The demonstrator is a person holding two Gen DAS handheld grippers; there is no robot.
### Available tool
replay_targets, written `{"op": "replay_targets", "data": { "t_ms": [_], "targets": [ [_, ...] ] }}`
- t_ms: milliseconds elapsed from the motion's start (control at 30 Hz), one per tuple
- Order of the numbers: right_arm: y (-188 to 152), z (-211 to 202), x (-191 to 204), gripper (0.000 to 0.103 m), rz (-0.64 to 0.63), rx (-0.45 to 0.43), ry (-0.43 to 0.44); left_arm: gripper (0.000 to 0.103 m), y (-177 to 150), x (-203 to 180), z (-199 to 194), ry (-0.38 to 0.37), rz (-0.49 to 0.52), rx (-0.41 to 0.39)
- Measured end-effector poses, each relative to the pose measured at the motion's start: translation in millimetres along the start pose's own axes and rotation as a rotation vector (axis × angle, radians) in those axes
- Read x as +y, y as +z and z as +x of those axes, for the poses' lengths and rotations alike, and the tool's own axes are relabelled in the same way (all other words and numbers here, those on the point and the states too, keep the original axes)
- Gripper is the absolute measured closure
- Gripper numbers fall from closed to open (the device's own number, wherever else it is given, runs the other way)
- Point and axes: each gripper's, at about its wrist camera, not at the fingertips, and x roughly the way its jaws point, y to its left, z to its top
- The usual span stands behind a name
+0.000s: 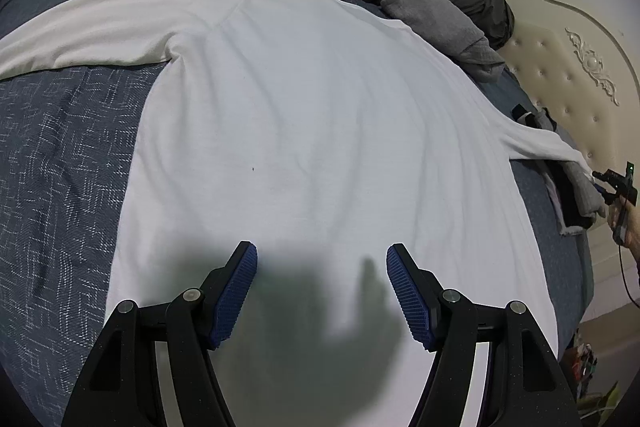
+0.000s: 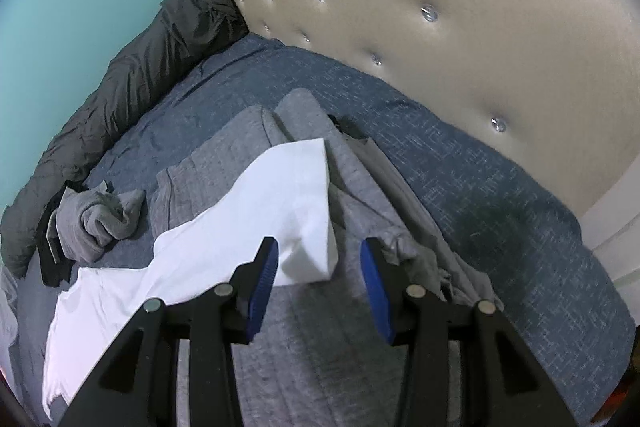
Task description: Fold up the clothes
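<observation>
A white long-sleeved shirt (image 1: 304,115) lies spread flat on the bed (image 1: 60,155), its blue patterned cover showing on both sides of it. The left gripper (image 1: 322,267) hangs over the shirt's lower body, jaws apart, grasping nothing. Toward the cream headboard (image 2: 460,27), the shirt's sleeve end (image 2: 296,211) rests on grey clothes (image 2: 224,163); the right gripper (image 2: 318,255) stands released, the cuff loose between its blue pads (image 2: 264,279)
</observation>
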Motion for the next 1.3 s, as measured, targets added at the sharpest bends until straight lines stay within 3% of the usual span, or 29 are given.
{"op": "replay_targets", "data": {
  "t_ms": [233,333,400,600,767,1000,1300],
  "targets": [
    [1.0,9.1,7.0,0.060,-0.011,0.023,0.034,0.032,0.0,3.9,-0.9,0.000,-0.005,0.002],
    [1.4,14.7,9.9,0.078,-0.009,0.019,0.031,0.032,0.7,5.4,-2.3,0.001,-0.005,0.000],
    [1.3,15.1,13.3,0.096,-0.020,0.013,0.017,0.032,0.8,6.2,-2.6,0.001,-0.005,0.001],
    [9.3,-2.6,34.4,0.098,-0.086,-0.072,-0.017,0.032,2.4,8.8,-5.2,-0.005,-0.008,0.000],
    [21.7,-29.9,55.9,0.099,-0.110,-0.145,0.034,0.032,5.8,9.3,-10.0,-0.015,-0.014,-0.013],
    [25.0,-73.9,131.2,0.099,-0.194,-0.186,0.170,0.032,9.6,17.4,-28.1,-0.036,-0.042,-0.044],
    [-1.7,-129.2,294.7,0.099,-0.368,-0.162,0.423,0.032,8.0,31.9,-56.7,-0.064,-0.069,-0.082]
  ]
}}
